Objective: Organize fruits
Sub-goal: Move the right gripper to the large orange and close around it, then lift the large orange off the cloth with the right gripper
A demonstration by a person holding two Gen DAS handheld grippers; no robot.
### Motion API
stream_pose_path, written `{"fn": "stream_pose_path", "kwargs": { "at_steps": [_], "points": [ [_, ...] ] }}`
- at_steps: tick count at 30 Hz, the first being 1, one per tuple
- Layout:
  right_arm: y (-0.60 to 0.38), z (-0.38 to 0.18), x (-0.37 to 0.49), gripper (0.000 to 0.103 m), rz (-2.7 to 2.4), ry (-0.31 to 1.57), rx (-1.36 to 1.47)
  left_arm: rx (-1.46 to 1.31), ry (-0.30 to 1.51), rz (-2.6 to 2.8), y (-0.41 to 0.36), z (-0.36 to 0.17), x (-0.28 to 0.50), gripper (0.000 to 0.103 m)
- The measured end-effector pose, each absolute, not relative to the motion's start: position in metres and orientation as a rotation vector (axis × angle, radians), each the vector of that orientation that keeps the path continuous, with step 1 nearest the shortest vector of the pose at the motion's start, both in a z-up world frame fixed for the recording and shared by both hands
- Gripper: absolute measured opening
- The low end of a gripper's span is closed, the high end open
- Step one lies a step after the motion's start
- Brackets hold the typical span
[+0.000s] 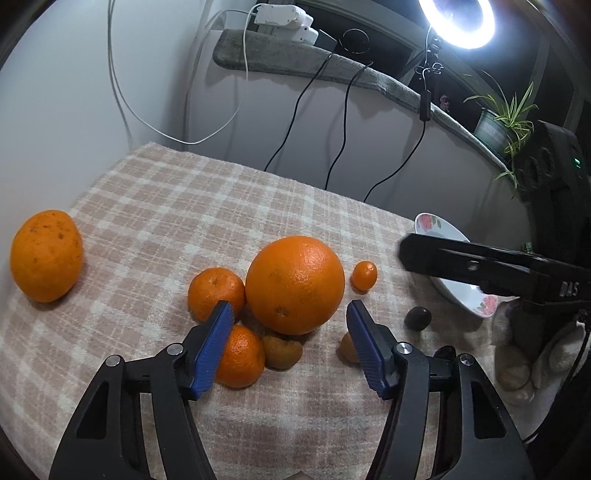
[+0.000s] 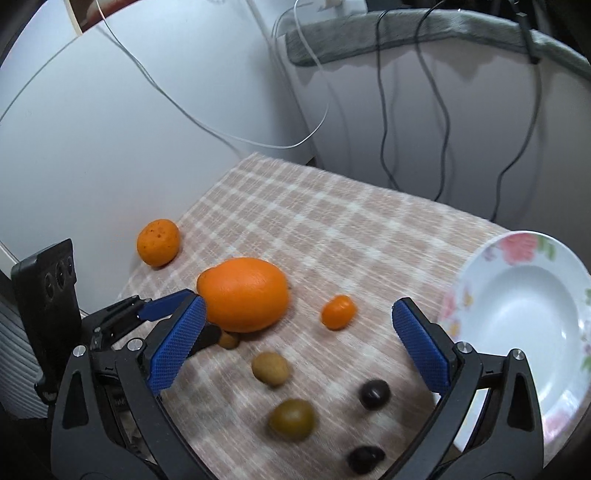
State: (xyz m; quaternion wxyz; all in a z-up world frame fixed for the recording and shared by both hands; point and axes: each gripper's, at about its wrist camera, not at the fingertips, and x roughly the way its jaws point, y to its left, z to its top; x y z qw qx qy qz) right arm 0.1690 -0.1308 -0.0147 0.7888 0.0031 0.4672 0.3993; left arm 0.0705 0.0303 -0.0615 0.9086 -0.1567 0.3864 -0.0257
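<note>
A large orange (image 1: 295, 284) lies on the checked cloth (image 1: 166, 206) between the blue pads of my left gripper (image 1: 290, 305). The pads stand open with a small gap on each side of it. Two mandarins (image 1: 216, 293) sit just left of the orange, and a tiny orange fruit (image 1: 364, 276) lies to its right. My right gripper (image 2: 298, 301) hovers open over the cloth, gripping nothing, with the tiny orange fruit (image 2: 339, 312) below its gap. A floral white plate (image 2: 517, 243) lies at the right.
A spotted orange (image 2: 159, 242) sits apart near the cloth's far left edge. Brownish-green fruits (image 2: 270, 368) and dark ones (image 2: 375, 394) lie near the front. Cables hang down the white wall behind. A ring light (image 1: 456, 22) and a potted plant (image 1: 502, 118) stand at the right.
</note>
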Motion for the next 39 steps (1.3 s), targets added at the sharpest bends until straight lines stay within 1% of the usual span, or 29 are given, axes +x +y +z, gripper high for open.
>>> {"fn": "stream_pose_path", "kwargs": {
  "at_steps": [7, 10, 13, 23, 28, 31, 33, 38, 39],
  "points": [
    [-0.105, -0.030, 0.182, 0.103, 0.937, 1.086, 0.033, -0.331, 0.802, -0.060, 0.029, -0.065, 0.075, 0.062],
    [-0.097, -0.037, 0.188, 0.100, 0.966, 1.126, 0.064, -0.322, 0.806, -0.063, 0.026, -0.067, 0.078, 0.061],
    [-0.093, -0.044, 0.193, 0.099, 0.991, 1.164, 0.101, -0.314, 0.809, -0.061, 0.025, -0.068, 0.081, 0.061],
    [-0.080, -0.052, 0.198, 0.099, 1.051, 1.219, 0.141, -0.307, 0.807, -0.059, 0.024, -0.070, 0.084, 0.061],
    [-0.070, -0.055, 0.197, 0.099, 1.070, 1.236, 0.114, -0.306, 0.804, -0.058, 0.025, -0.069, 0.085, 0.060],
    [-0.062, -0.056, 0.195, 0.090, 1.074, 1.239, 0.070, -0.302, 0.801, -0.053, 0.026, -0.068, 0.085, 0.057],
    [-0.058, -0.055, 0.192, 0.089, 1.059, 1.232, 0.029, -0.302, 0.801, -0.053, 0.026, -0.068, 0.085, 0.057],
    [-0.061, -0.054, 0.192, 0.078, 1.036, 1.229, 0.018, -0.286, 0.797, -0.047, 0.024, -0.066, 0.083, 0.057],
    [-0.063, -0.054, 0.192, 0.078, 1.036, 1.228, 0.020, -0.280, 0.797, -0.047, 0.023, -0.066, 0.082, 0.057]
  ]
}}
